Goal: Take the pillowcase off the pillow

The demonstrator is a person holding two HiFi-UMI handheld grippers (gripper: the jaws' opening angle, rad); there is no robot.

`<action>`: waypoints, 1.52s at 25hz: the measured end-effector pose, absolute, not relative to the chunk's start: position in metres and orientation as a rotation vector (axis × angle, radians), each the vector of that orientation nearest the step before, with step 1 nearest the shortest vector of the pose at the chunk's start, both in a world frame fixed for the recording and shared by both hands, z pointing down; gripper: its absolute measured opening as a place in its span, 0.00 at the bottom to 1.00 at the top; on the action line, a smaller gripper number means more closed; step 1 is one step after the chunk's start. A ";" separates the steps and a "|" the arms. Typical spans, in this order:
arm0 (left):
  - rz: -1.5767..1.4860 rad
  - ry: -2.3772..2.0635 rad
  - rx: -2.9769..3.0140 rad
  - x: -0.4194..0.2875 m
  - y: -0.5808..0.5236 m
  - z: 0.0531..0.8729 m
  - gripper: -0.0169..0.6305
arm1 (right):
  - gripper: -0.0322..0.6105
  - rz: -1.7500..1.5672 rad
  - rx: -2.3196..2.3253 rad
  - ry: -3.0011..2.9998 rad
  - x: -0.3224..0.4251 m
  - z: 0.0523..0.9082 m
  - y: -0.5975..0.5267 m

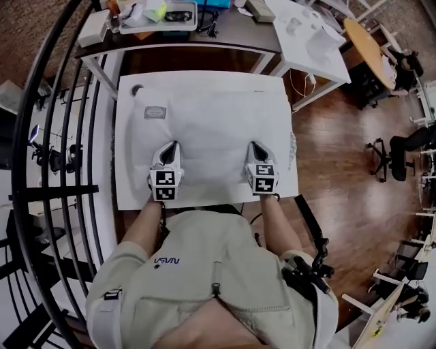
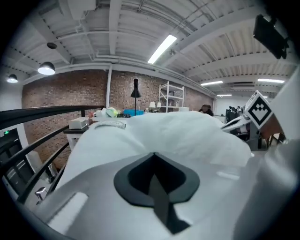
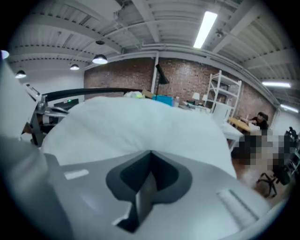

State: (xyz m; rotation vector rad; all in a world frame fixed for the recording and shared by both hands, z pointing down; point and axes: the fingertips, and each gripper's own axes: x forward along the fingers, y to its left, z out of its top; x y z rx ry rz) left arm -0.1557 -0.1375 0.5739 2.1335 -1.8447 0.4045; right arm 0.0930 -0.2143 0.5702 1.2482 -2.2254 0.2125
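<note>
So, both sets of tongs are parked on the near edge of the pillow, side by side with a good stretch of fabric left between them. The left tongs are closed right down, tips together, and the white pillowcase is nipped at the very tip. In the left gripper view the cloth can be seen puckering toward that point. Same deal with the right tongs: jaws pressed together, with a bit of pillowcase caught at the tips and the fabric bulging up just beyond them.

The pillow, still inside its case, is spread out ahead of both tongs and fills most of the white table. A strip of bare tabletop is left behind the tongs, under the marker cubes. A small label is stitched on the case, ahead of the left tongs and slightly to their outer side. From the left gripper view, the right tongs' marker cube can be spotted off to the right, past the hump of the pillow.

Further out beyond the pillow, a darker table loaded with clutter is visible, with a tray on it. A black railing curves past outside the left tongs, and wooden floor is seen outside the right ones.
</note>
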 end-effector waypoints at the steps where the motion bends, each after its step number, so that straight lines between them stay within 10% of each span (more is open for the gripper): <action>1: 0.367 -1.854 2.143 -0.158 -0.134 0.570 0.04 | 0.06 0.212 1.285 -2.229 0.098 0.560 -0.212; 38: 0.182 -2.169 2.173 0.003 0.059 0.437 0.04 | 0.05 0.142 1.337 -2.693 0.188 0.446 -0.015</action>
